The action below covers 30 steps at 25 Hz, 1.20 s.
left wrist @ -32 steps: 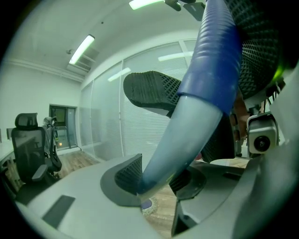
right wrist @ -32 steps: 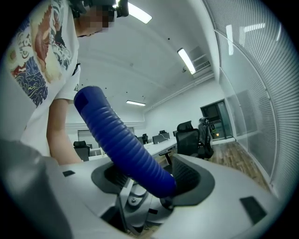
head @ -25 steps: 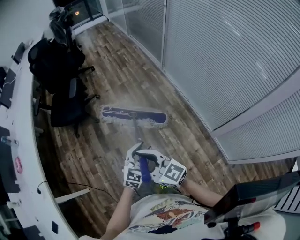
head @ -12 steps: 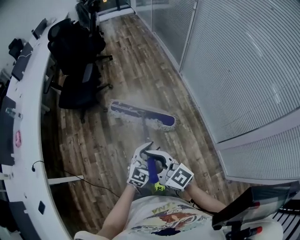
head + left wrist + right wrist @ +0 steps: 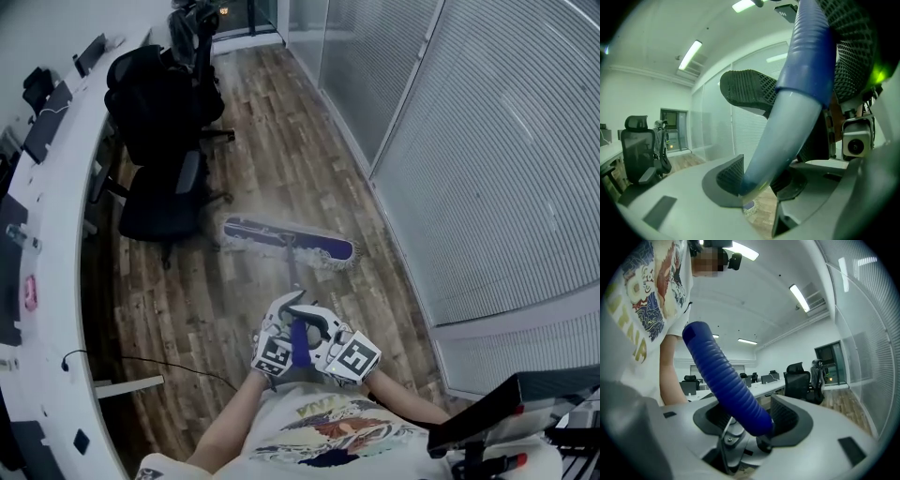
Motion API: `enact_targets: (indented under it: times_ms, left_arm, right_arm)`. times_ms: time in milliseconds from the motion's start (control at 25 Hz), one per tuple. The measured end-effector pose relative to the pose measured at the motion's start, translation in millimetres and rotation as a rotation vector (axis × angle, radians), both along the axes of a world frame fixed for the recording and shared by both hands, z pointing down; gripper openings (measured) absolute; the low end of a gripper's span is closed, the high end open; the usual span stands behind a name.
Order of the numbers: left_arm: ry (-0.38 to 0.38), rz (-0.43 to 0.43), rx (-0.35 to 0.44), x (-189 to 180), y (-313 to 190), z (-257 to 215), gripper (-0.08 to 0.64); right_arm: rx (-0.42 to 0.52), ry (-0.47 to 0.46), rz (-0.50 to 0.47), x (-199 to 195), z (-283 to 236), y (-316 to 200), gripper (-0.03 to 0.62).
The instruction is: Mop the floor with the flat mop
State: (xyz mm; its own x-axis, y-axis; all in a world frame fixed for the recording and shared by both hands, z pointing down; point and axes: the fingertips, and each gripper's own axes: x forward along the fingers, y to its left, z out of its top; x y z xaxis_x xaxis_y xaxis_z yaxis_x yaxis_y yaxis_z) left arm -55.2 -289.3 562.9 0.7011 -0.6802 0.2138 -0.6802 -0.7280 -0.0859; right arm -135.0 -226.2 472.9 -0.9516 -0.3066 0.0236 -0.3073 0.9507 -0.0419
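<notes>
Lying flat on the wooden floor point(image 5: 262, 150), the mop head point(image 5: 291, 242) sits well out beyond the fingertips and far below them, its long edge crosswise to the pole so that a push or pull sweeps a wide strip. From it the mop handle point(image 5: 294, 277) slants up and back into both grippers, which meet close against the person's body.

The left gripper point(image 5: 759, 183) is closed on the pale shaft just under the blue sleeve, with a ribbed finger point(image 5: 727, 179) pressed to each side. The right gripper point(image 5: 751, 420) clamps the blue ribbed grip point(image 5: 724, 380) itself, right beside the left one. Holding it at two points probably keeps the long pole from twisting and lets the person steer the head from a distance.

Off to the left of the fingers stand black office chairs point(image 5: 159, 197) along a curved white desk point(image 5: 56, 244). To their right runs a glass wall point(image 5: 487, 169) with blinds. The mop works the lane between them.
</notes>
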Motion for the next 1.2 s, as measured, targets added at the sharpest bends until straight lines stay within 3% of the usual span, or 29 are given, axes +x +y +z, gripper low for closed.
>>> enact_targets:
  times_ms: [240, 400, 720, 1040, 1200]
  left_arm:
    - [0.005, 0.022, 0.01, -52.8, -100.4, -8.0, 0.124]
    - [-0.01, 0.017, 0.0, -67.7, -146.5, 6.5, 0.124]
    - [0.022, 0.016, 0.0, -66.7, -266.6, -0.4, 0.126]
    - [-0.018, -0.015, 0.002, -42.7, -437.2, -0.1, 0.124]
    - [-0.047, -0.037, 0.004, -35.5, -499.1, 2.1, 0.123]
  right_arm:
    - [0.015, 0.002, 0.017, -54.8, -7.2, -100.1, 0.252]
    - [-0.012, 0.005, 0.021, -70.2, 5.6, -144.6, 0.252]
    - [0.074, -0.035, 0.003, -69.5, -7.3, -263.5, 0.252]
    - [0.011, -0.062, -0.036, -40.8, -6.3, -429.8, 0.252]
    - [0.011, -0.055, -0.071, -31.1, -5.1, -488.5, 0.252]
